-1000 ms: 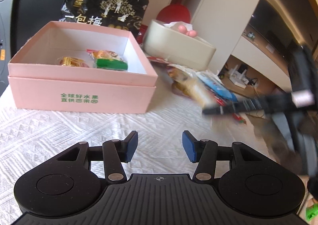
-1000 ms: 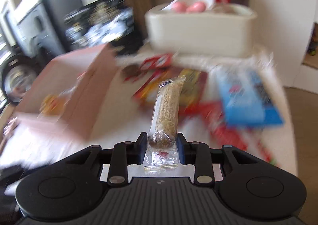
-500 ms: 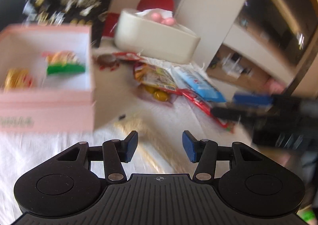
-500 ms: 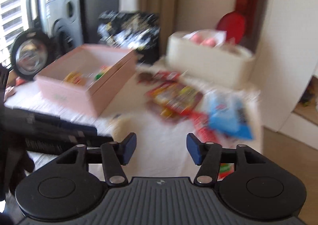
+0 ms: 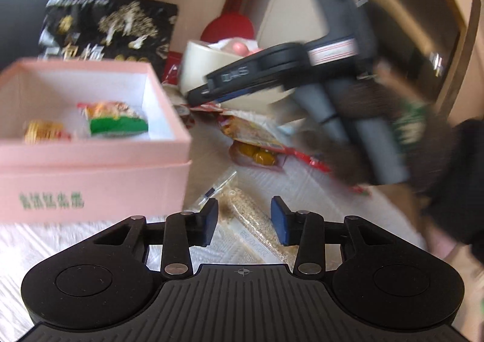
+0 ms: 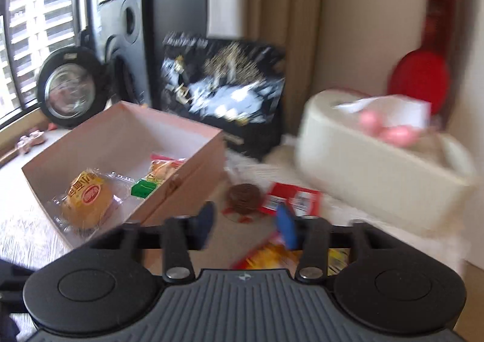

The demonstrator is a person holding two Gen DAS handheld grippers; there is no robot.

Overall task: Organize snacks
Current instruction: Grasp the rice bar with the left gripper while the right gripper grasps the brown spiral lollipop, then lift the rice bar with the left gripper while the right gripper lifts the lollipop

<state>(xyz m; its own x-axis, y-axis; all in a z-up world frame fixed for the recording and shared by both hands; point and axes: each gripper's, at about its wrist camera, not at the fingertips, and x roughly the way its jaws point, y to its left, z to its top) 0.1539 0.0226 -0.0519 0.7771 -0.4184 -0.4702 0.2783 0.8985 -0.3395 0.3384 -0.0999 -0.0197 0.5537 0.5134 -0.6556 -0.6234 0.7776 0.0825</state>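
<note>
Two tools, both with jaws just closing: your left tool (image 5: 243,222) straddles the bar (image 5: 254,222), pads not yet touching; it may skid. Right tool (image 6: 246,225) is empty.

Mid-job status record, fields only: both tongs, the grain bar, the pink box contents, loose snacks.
left tongs: open, jaws just closing, straddling the bar, pads not pressing
right tongs: open, nothing between them, jaws just closing
grain bar: lying on the white cloth beside the box
pink box: open; holds a yellow wrapped cake and a green-and-orange packet
loose snacks: round brown cookie, red packet, outside the box
</note>
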